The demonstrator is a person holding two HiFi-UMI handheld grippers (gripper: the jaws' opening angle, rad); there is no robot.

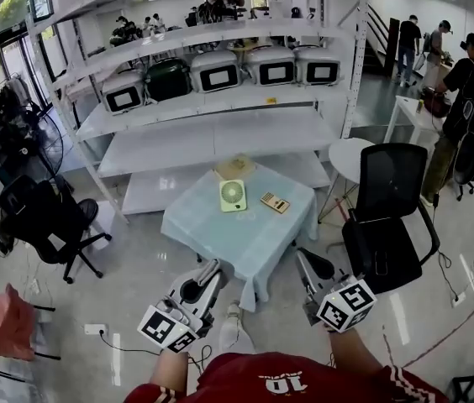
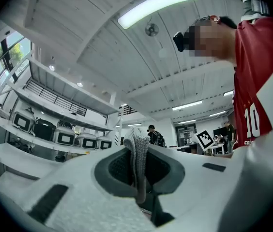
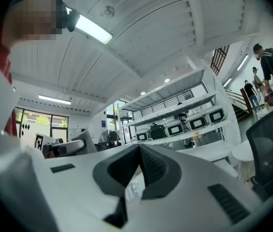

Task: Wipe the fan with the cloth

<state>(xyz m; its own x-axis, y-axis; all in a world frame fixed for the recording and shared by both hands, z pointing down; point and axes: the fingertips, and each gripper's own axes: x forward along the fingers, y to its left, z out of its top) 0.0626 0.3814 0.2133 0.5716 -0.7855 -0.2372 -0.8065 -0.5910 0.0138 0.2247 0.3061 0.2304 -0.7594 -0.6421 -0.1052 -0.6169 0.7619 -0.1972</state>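
Left gripper (image 1: 213, 266), held close to the person's body, squeezes the grey cloth (image 2: 137, 151) tight so it won't drop. Right gripper (image 1: 303, 256) is pinched closed on nothing. Little green fan (image 1: 233, 195) waits well away on the blue table (image 1: 212, 235), not wiped yet

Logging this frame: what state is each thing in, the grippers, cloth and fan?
Left gripper: shut on the cloth.
Cloth: pinched between the left jaws, sticking up past them.
Right gripper: shut, nothing between the jaws.
Fan: upright on the table, untouched; spinning or not, cannot tell.
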